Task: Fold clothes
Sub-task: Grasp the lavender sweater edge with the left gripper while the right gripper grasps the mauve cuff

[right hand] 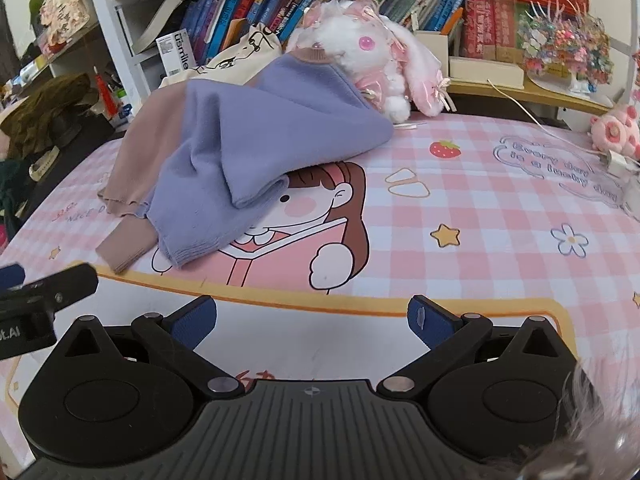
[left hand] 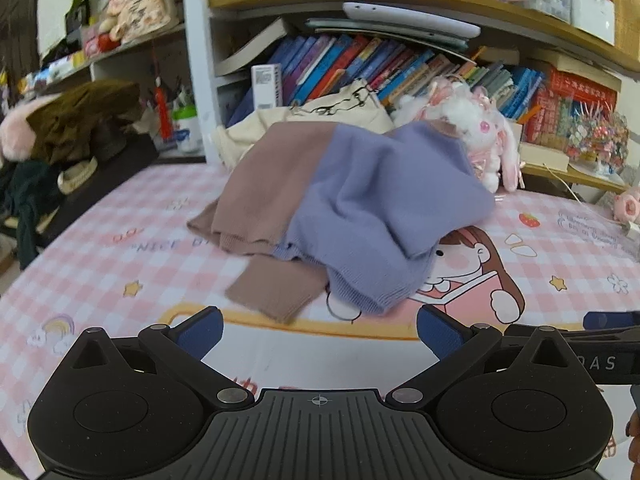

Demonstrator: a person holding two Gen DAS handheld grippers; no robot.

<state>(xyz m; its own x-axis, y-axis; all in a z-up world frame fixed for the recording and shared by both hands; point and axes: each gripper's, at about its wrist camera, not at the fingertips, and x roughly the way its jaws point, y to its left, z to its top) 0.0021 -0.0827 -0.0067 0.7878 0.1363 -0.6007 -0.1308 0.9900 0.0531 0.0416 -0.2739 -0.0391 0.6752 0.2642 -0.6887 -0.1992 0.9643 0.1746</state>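
"Every day is a lovely day" on checked sheet point(right hand: 520, 208); "usmile" on box point(right hand: 176, 54).

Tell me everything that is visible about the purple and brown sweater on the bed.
The sweater is a soft knit, half lavender, half dusty brown, with ribbed cuffs and hem. It lies crumpled and unfolded on the pink checked sheet, its far end heaped up beside a white plush rabbit and a cream garment. Neither gripper touches it.

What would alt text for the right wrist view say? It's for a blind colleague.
A rumpled purple-and-tan sweater lies unfolded on a pink checked cartoon sheet, ahead of the open, empty right gripper. A white plush bunny sits behind it.
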